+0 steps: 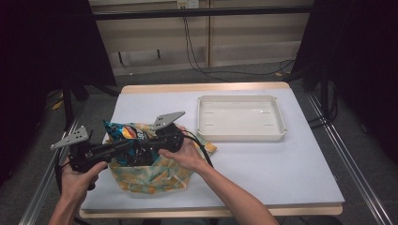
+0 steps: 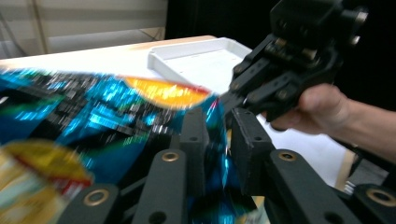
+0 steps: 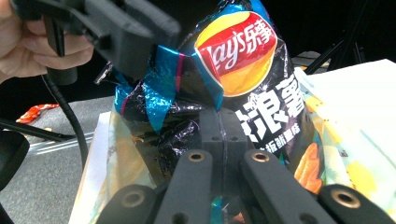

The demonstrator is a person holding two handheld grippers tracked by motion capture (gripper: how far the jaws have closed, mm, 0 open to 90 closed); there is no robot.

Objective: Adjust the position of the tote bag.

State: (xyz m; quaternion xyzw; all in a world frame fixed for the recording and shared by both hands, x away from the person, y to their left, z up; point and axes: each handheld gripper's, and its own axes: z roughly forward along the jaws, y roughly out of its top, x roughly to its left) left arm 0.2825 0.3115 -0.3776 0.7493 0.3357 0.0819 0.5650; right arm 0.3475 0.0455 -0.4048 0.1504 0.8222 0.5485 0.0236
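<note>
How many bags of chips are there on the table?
1. The chip bag sits at the table's near left, over a patterned cloth bag, between the left gripper and the right gripper. The cloth bag may hide more.

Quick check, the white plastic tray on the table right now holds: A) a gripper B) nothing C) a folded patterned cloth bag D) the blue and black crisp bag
B: in the high view the white plastic tray has a bare floor, while the blue and black crisp bag sits apart from it, to its left, at the patterned cloth bag.
</note>
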